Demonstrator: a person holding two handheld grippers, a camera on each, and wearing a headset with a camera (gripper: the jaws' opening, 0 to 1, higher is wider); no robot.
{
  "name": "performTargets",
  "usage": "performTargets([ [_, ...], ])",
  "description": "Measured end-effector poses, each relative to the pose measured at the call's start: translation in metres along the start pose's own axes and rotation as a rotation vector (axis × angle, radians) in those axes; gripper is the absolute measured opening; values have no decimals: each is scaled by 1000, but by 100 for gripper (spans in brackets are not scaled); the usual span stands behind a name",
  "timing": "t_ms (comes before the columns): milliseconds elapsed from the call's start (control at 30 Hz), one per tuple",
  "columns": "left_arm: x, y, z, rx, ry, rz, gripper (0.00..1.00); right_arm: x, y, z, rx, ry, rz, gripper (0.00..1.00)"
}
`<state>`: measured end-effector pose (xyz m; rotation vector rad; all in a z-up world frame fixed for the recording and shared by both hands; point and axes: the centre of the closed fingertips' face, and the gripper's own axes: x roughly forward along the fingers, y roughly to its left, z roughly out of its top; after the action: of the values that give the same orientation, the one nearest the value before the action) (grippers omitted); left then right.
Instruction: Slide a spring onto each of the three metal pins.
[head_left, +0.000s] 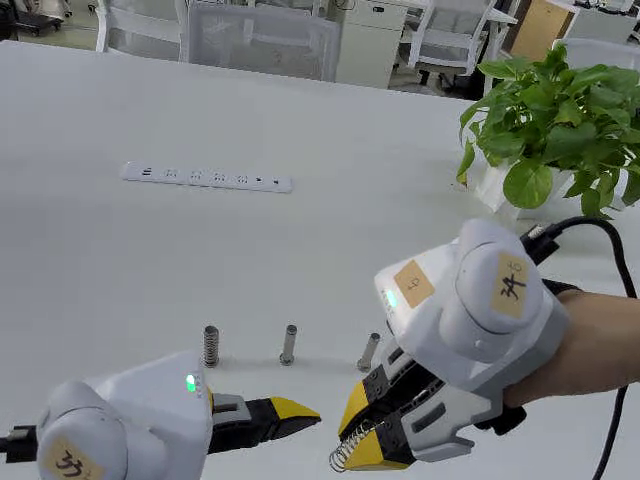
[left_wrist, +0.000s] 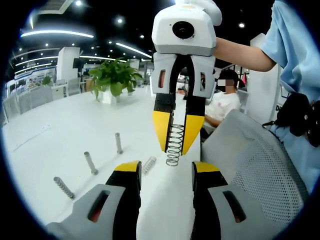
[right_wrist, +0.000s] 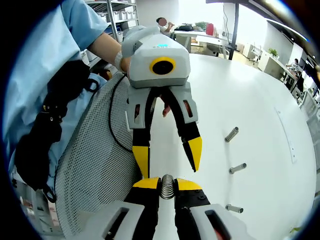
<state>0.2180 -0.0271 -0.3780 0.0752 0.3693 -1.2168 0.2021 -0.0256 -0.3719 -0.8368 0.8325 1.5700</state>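
Note:
Three metal pins stand in a row on the white table. The left pin (head_left: 211, 346) wears a spring; the middle pin (head_left: 289, 344) and the right pin (head_left: 369, 351) are bare. My right gripper (head_left: 358, 432) hovers in front of the right pin, shut on a spring (head_left: 343, 455) (right_wrist: 167, 185) (left_wrist: 175, 145) that sticks out below its yellow tips. My left gripper (head_left: 290, 412) (left_wrist: 165, 170) faces it, open and holding nothing, just left of the held spring. Another loose spring (left_wrist: 148, 165) lies on the table between the two grippers and the pins.
A white power strip (head_left: 205, 177) lies farther back on the table (head_left: 120, 250). A potted plant (head_left: 555, 120) stands at the back right. Chairs (head_left: 265, 40) line the far edge. A grey mesh chair (left_wrist: 250, 155) is close by the near edge.

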Motion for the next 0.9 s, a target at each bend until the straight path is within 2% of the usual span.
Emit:
performTargets([
  [333, -18, 30, -6, -56, -10, 142, 63, 2, 1, -7, -1, 9, 8, 7],
  [567, -28, 48, -13, -77, 9, 247, 89, 2, 1, -11, -3, 14, 11, 7],
  [667, -33, 56, -19, -93, 33, 296, 99, 3, 0, -15, 0, 23, 11, 7],
  [733, -37, 62, -21, -103, 40, 328, 99, 3, -1, -17, 2, 26, 7, 7],
  [900, -42, 67, -25, -123, 46, 350, 99, 3, 0, -23, 5, 31, 0, 7],
])
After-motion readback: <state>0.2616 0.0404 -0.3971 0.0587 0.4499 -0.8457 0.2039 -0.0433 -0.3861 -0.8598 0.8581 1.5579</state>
